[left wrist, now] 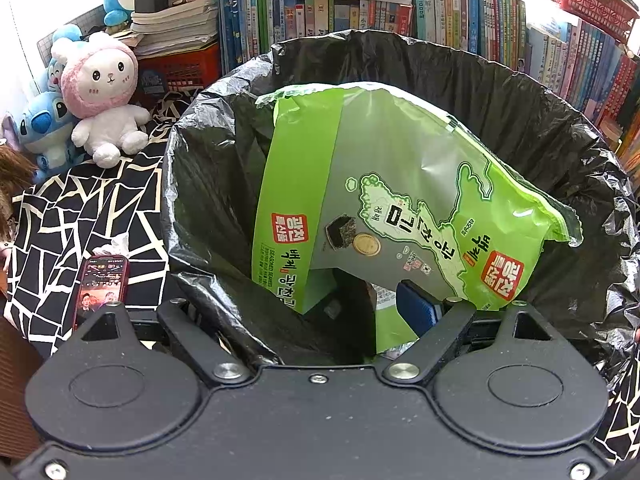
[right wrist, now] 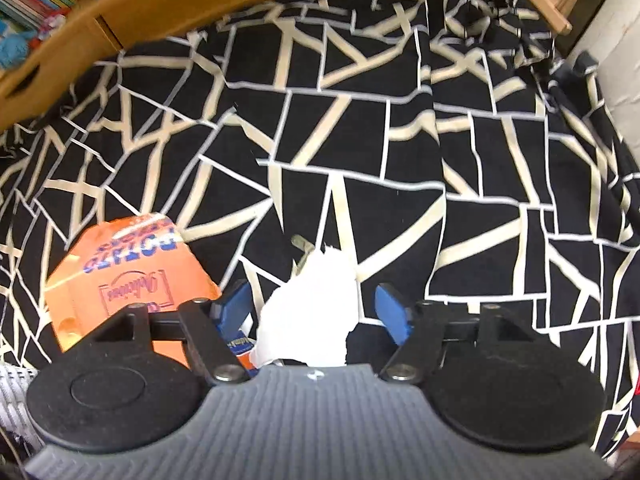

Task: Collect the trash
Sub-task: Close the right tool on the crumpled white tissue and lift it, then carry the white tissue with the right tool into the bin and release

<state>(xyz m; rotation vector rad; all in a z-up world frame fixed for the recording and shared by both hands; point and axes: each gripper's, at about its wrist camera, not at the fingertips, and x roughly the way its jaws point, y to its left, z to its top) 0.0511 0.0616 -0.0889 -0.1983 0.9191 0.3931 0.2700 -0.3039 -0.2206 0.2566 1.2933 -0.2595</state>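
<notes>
White crumpled tissue (right wrist: 310, 312) lies on the patterned cloth (right wrist: 360, 140) between the right tongs (right wrist: 312, 306), spread wide, pads clear. It looks light, soft; pinch its bunched middle. Left tongs (left wrist: 320, 300) gape, empty, over the bin bag (left wrist: 520, 92).

A black cloth (right wrist: 360, 136) with cream crackle lines spreads everywhere ahead of the claw. Left of the left claw lies a red-cased phone (left wrist: 100, 288), screen lit. Further ahead on that side sit a pink-hooded plush rabbit (left wrist: 106, 92) and a blue plush (left wrist: 40, 128). Rows of upright books (left wrist: 360, 12) stand beyond, with a red plastic crate (left wrist: 180, 70) under stacked papers.
</notes>
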